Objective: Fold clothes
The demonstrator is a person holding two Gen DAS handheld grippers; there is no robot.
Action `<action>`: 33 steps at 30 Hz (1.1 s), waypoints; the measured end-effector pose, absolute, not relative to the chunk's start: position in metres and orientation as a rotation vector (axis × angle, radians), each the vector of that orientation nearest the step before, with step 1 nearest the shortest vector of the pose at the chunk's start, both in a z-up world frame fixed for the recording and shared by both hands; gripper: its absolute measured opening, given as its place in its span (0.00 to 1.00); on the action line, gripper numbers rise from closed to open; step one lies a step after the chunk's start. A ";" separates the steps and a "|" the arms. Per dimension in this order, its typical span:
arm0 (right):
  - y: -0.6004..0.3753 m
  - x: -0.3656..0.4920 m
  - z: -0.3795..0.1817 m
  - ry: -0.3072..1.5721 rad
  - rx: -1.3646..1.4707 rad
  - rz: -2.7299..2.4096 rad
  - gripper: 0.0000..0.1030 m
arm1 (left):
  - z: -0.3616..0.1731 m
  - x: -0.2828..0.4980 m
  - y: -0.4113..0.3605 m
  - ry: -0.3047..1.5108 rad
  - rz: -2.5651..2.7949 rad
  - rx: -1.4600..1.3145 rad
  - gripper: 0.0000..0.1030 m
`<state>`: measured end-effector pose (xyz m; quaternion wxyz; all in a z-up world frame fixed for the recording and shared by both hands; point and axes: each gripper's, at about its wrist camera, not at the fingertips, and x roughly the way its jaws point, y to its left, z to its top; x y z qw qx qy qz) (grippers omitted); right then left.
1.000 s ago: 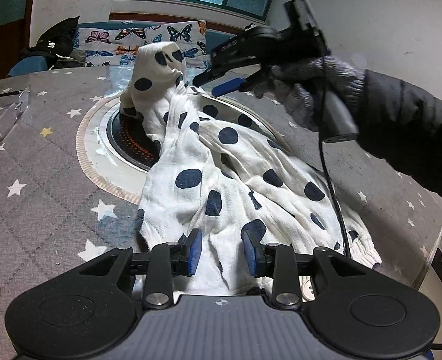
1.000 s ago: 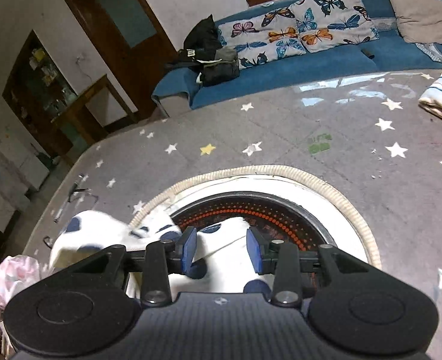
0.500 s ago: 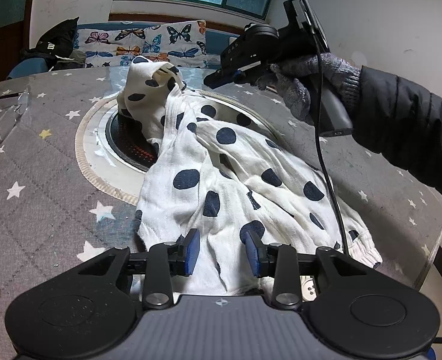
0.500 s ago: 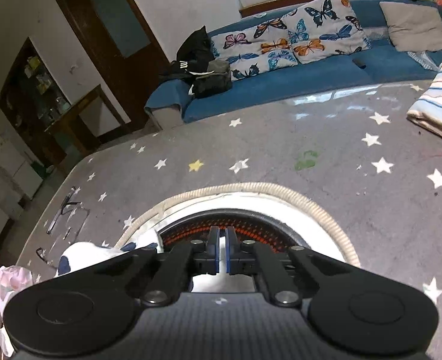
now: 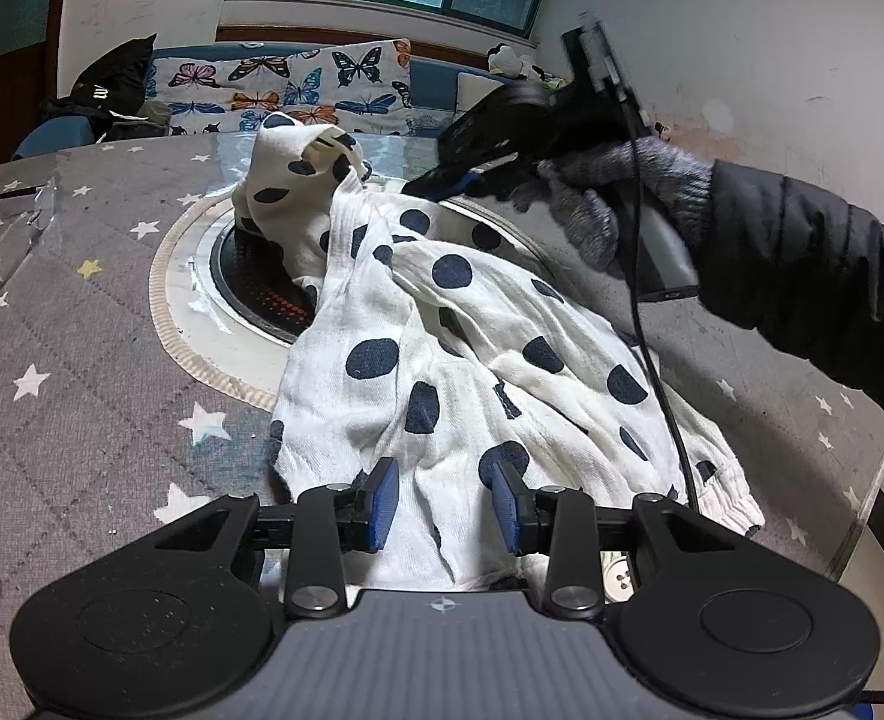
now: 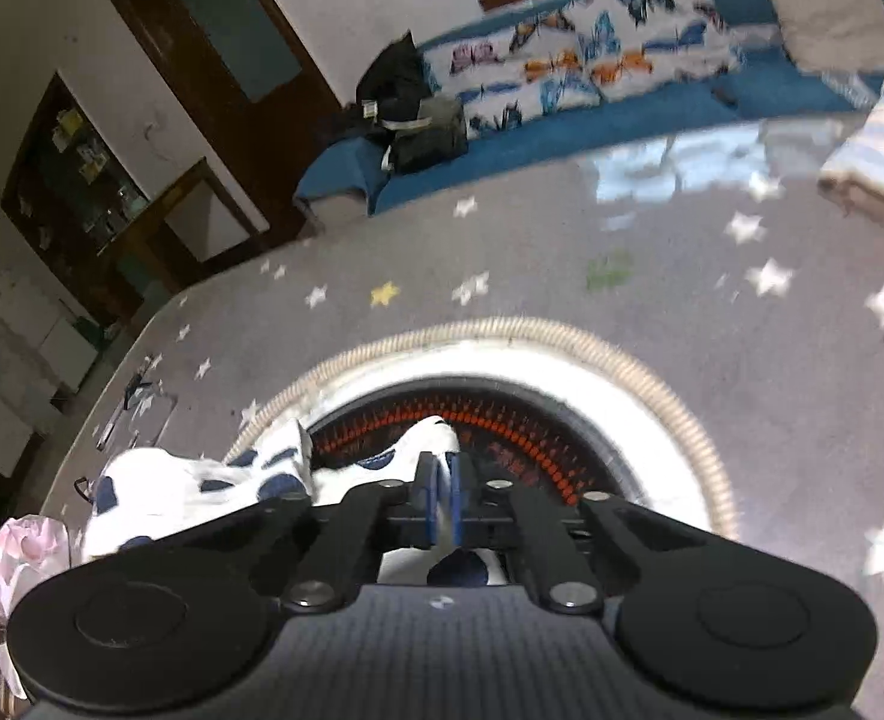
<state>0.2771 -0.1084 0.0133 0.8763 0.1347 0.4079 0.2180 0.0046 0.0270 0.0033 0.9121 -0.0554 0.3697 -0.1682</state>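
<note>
A white garment with dark blue dots [image 5: 442, 360] lies crumpled across the grey star-print table, partly over a round burner. My left gripper [image 5: 444, 507] stands over its near hem with the blue pads apart and a fold of cloth between them. At the far end my right gripper [image 5: 418, 187], held in a grey-gloved hand [image 5: 610, 198], is shut on a raised bunch of the garment. In the right wrist view its pads [image 6: 442, 495] are pressed together on a thin strip of the white cloth [image 6: 424, 450].
A round black burner [image 5: 250, 294] with a beige rim is set into the table [image 5: 70, 360]. A cable [image 5: 652, 360] hangs over the cloth. The table edge runs at the right. A folded striped cloth [image 6: 874, 150] lies far right, a pink item [image 6: 16, 552] at the left edge. A blue sofa stands behind.
My right gripper has gone from open to shut on the garment's far end, and that bunch of cloth has shifted slightly. The left gripper has stayed where it was.
</note>
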 end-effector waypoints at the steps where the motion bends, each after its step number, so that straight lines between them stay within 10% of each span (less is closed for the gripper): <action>1: -0.110 0.274 0.021 0.830 0.251 0.452 0.02 | 0.003 0.004 0.027 0.761 -0.347 -0.112 0.36; 15: -0.116 0.256 0.109 0.458 -0.364 0.086 0.08 | 0.003 0.005 0.025 0.761 -0.345 -0.092 0.36; 33: -0.183 0.152 0.057 0.837 -0.173 0.351 0.34 | 0.023 -0.013 0.031 0.707 -0.271 -0.044 0.40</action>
